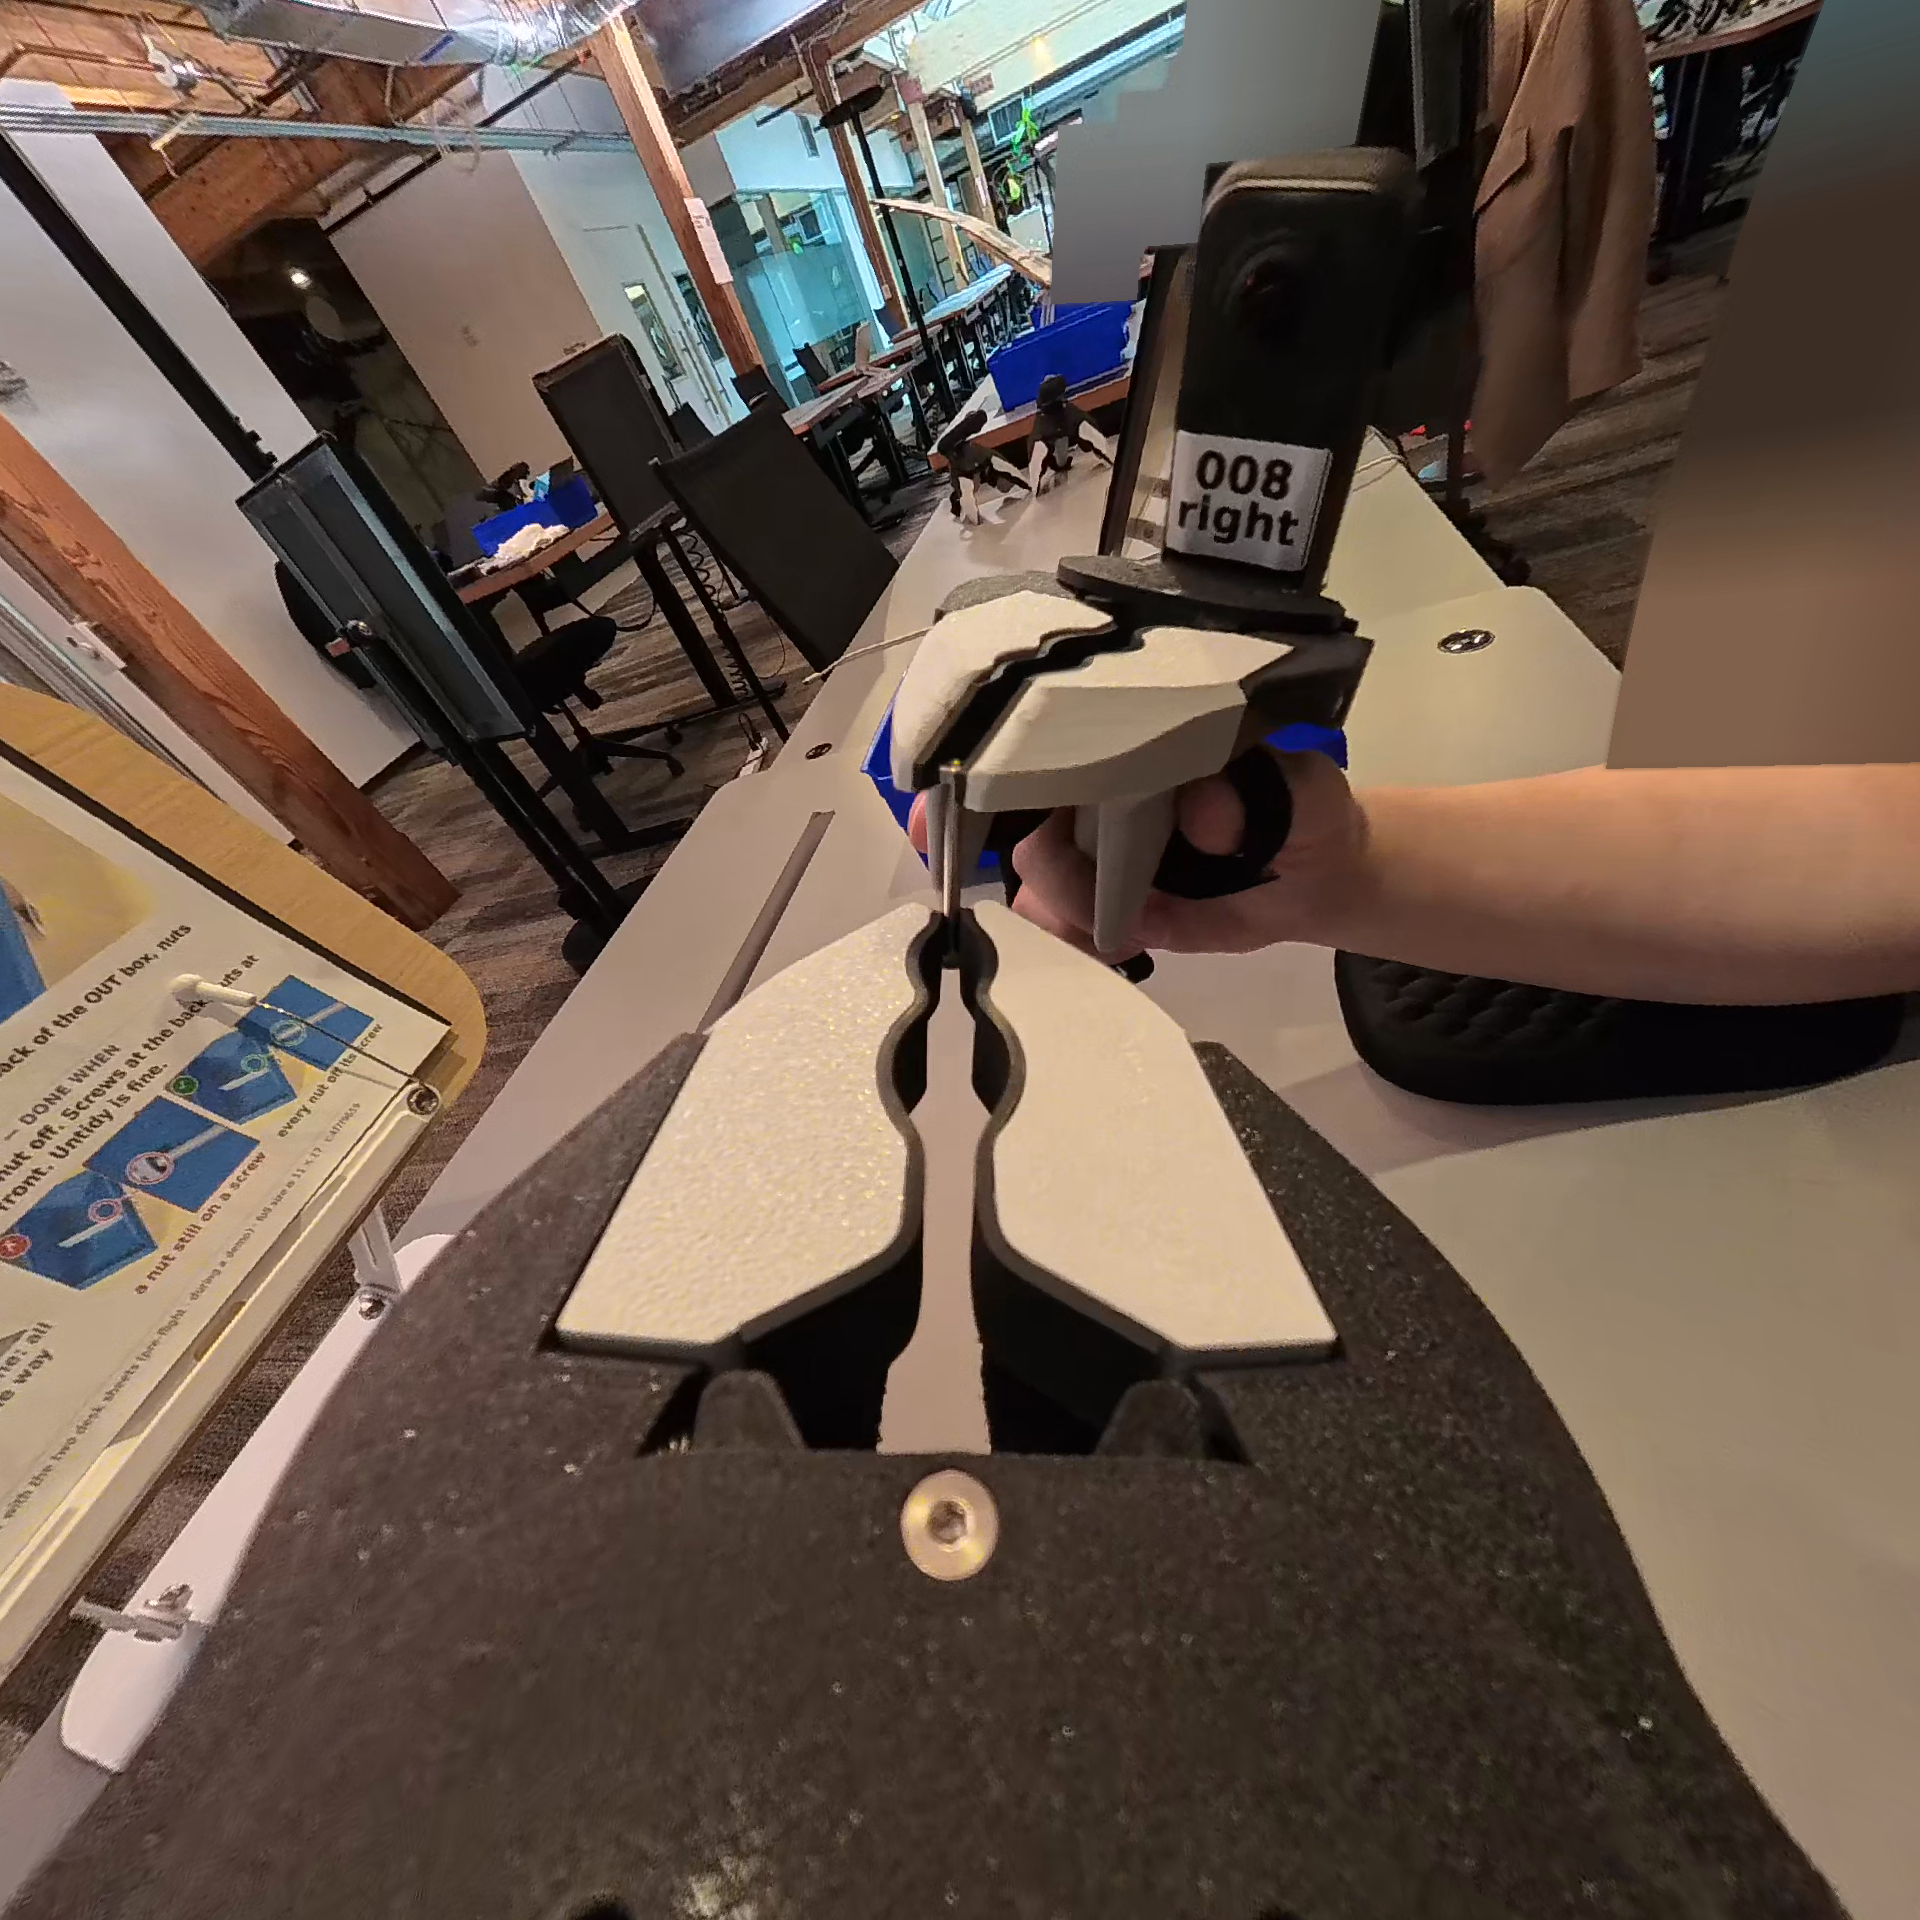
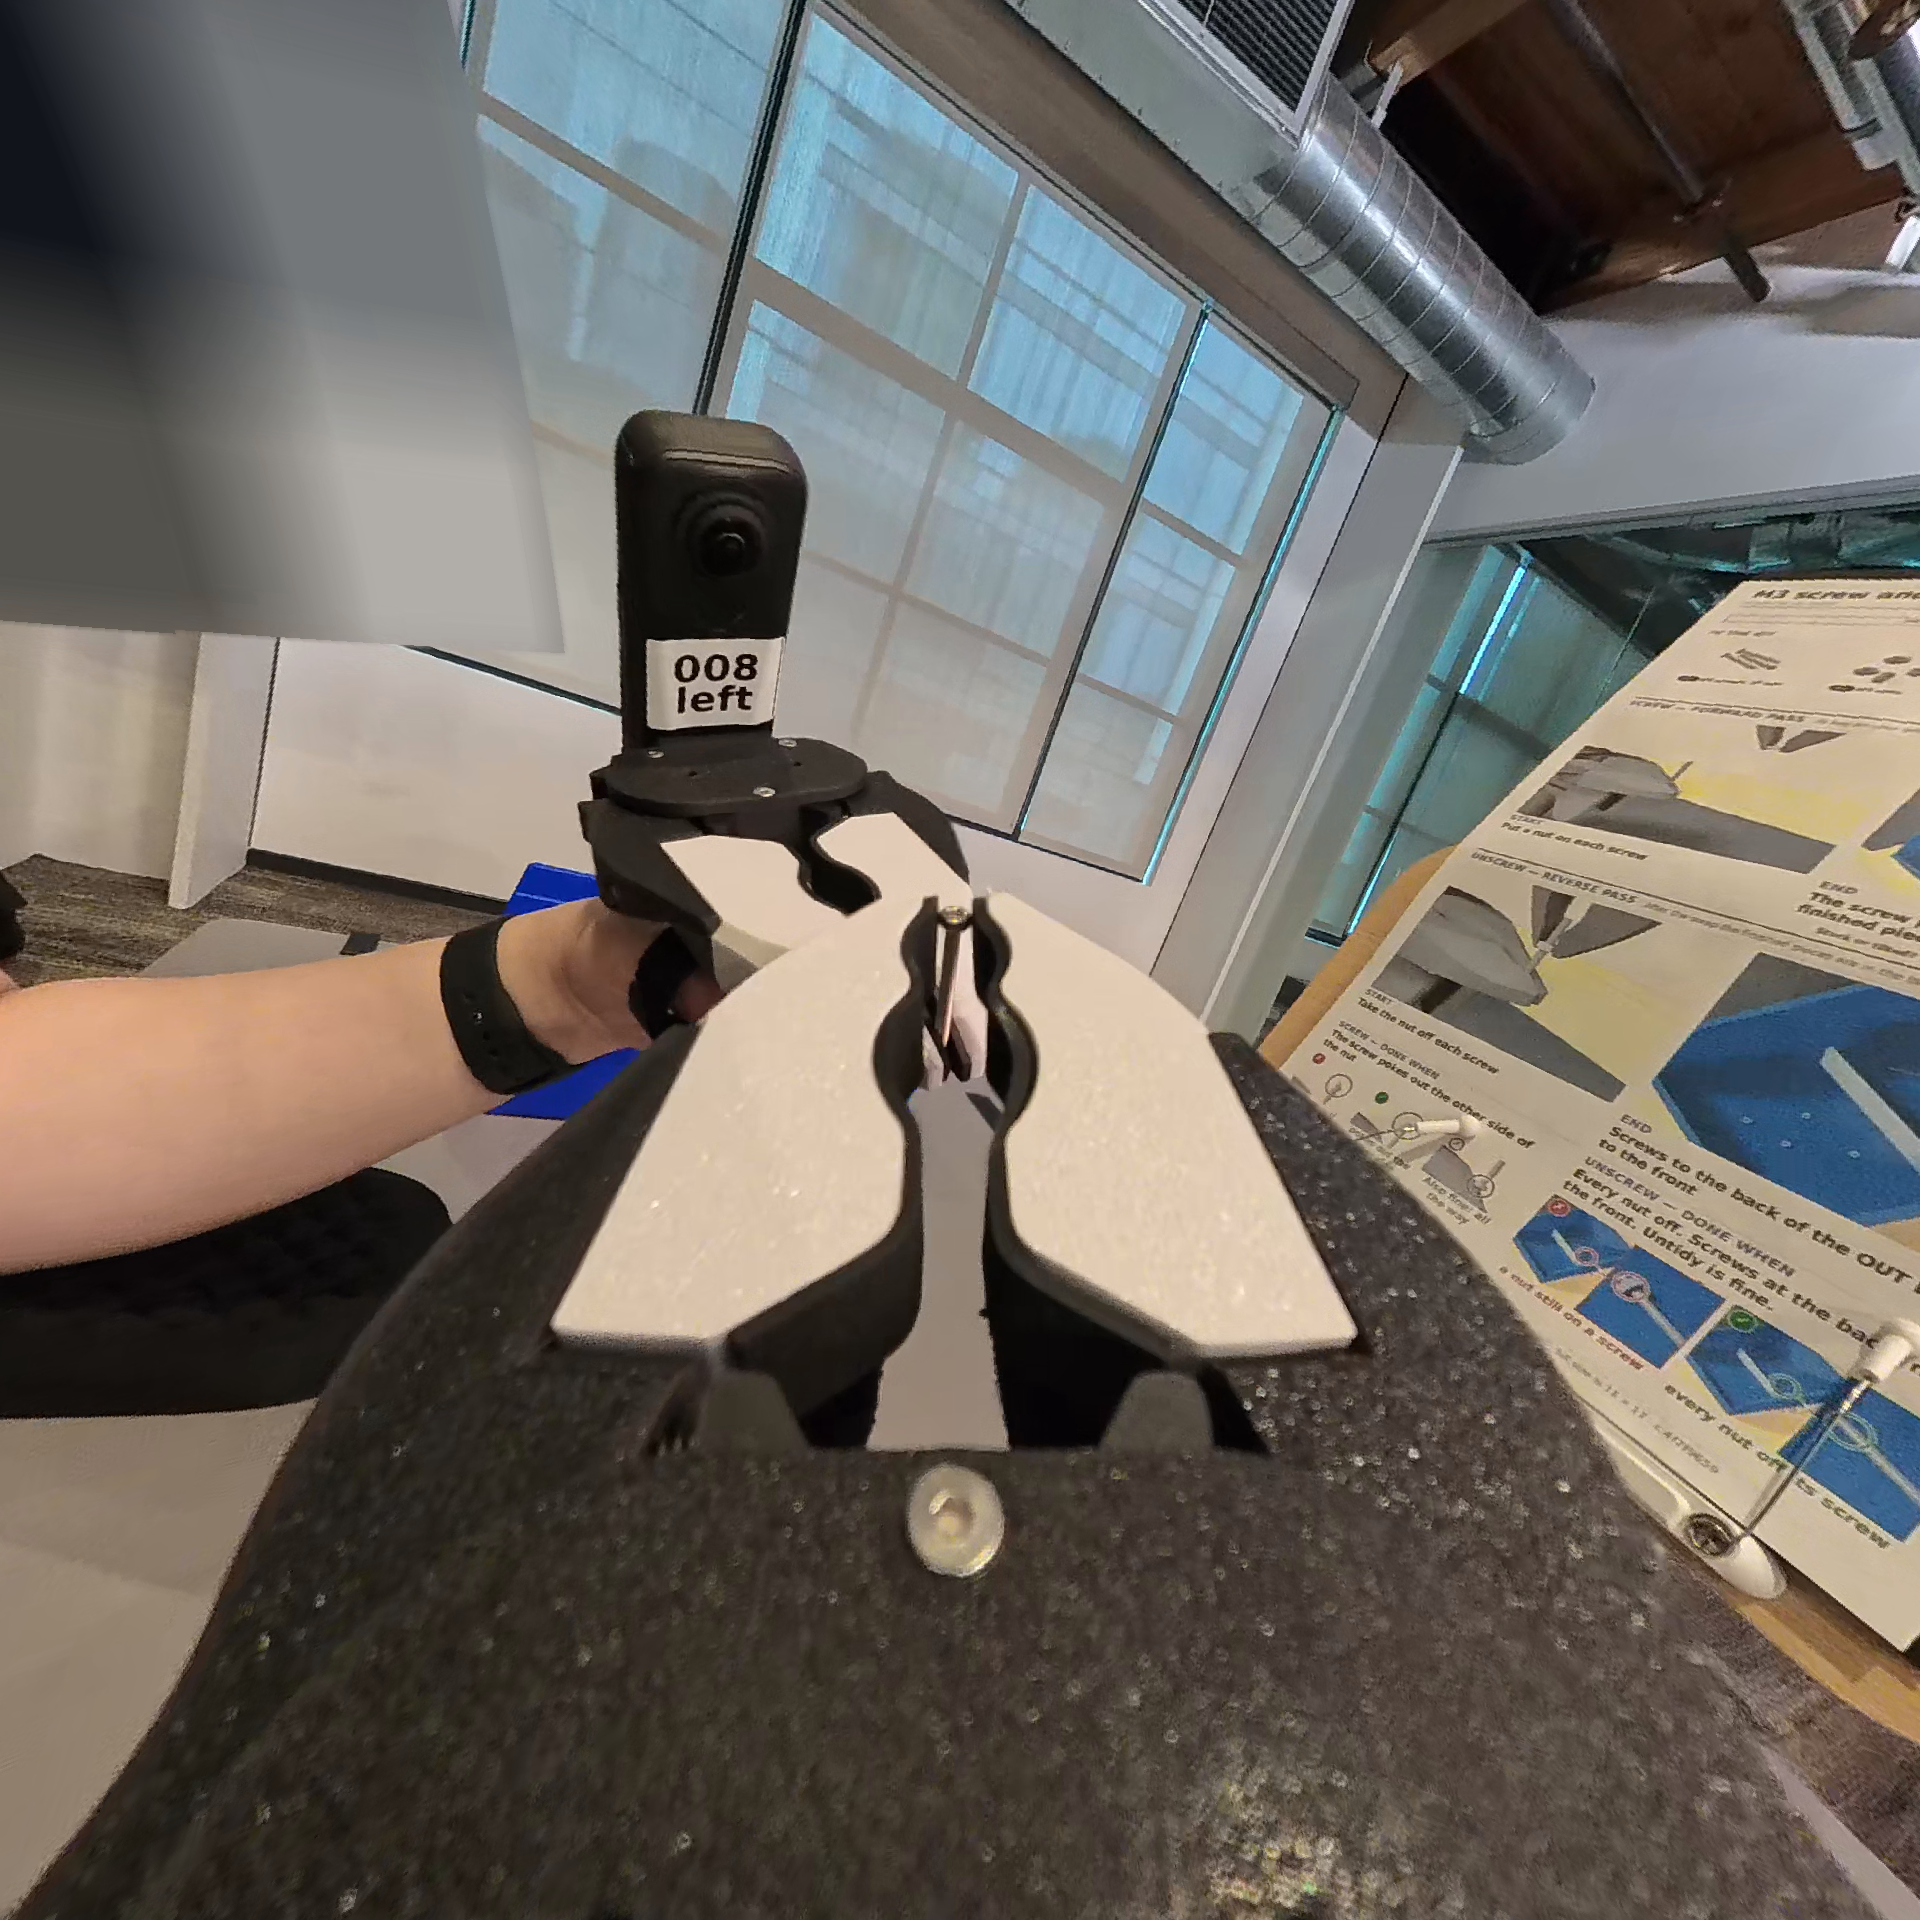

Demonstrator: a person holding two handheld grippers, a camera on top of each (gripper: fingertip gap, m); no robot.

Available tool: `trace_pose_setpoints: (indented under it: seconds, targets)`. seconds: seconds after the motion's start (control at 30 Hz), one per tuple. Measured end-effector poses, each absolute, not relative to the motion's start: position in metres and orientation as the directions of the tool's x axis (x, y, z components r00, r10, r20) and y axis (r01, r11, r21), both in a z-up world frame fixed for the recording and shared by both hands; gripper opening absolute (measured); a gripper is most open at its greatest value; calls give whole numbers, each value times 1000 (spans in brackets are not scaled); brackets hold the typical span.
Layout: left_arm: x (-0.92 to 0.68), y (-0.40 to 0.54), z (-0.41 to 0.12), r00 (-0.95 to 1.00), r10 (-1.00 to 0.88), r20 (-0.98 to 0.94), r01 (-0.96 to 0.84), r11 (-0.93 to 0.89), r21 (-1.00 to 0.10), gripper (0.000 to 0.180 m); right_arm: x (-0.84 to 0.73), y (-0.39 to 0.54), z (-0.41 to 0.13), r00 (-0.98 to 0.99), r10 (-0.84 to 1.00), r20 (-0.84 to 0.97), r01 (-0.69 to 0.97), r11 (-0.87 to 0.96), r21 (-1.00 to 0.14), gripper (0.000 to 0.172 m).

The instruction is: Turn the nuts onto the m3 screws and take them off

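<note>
A thin metal screw [image 1: 949, 852] stands upright between my two grippers, above the white table [image 1: 1558, 1299]. My left gripper [image 1: 951, 940] is shut on the screw's lower end. My right gripper [image 1: 943, 771], held by a hand, is shut on its upper end. In the right wrist view the screw [image 2: 948, 977] has its head between the tips of my right gripper [image 2: 953, 916], and its shaft runs down to the left gripper's fingertips [image 2: 964, 1029] beneath.
A blue bin [image 1: 891, 774] sits on the table behind the right gripper. An instruction board [image 1: 156, 1143] stands at the left and also shows in the right wrist view [image 2: 1662, 1039]. A black padded rest [image 1: 1558, 1039] lies under the forearm. My left and right fingertips are right by each other.
</note>
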State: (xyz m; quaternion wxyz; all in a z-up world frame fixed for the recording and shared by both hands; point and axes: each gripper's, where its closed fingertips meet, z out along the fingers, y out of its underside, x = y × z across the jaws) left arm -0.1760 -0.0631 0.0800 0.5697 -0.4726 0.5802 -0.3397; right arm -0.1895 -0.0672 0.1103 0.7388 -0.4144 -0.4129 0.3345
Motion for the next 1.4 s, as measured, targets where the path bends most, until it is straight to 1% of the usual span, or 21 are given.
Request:
trace_pose_setpoints:
  seconds: [0.2, 0.33, 0.43, 0.87, 1.1, 1.4]
  targets:
    - [-177, -55, 80, 145, -925, -350, -185, 322, -929, 2, -190, -59, 110, 513, 787, 342, -112, 456, -883, 6]
    - [-179, -51, 79, 159, -929, -335, -186, 305, -934, 2, -192, -59, 111, 526, 776, 349, -113, 470, -875, 17]
    - [-180, -50, 79, 158, -933, -323, -180, 295, -938, 2, -191, -59, 111, 531, 772, 350, -110, 472, -874, 18]
    - [-183, -49, 82, 167, -931, -324, -174, 295, -939, 2, -191, -63, 111, 510, 775, 374, -105, 487, -867, 14]
    - [-179, -53, 81, 147, -933, -329, -181, 301, -936, 2, -193, -61, 110, 517, 771, 373, -99, 486, -868, 19]
    - [-183, -50, 82, 160, -935, -317, -176, 289, -941, 2, -192, -64, 108, 487, 792, 368, -109, 473, -874, 16]
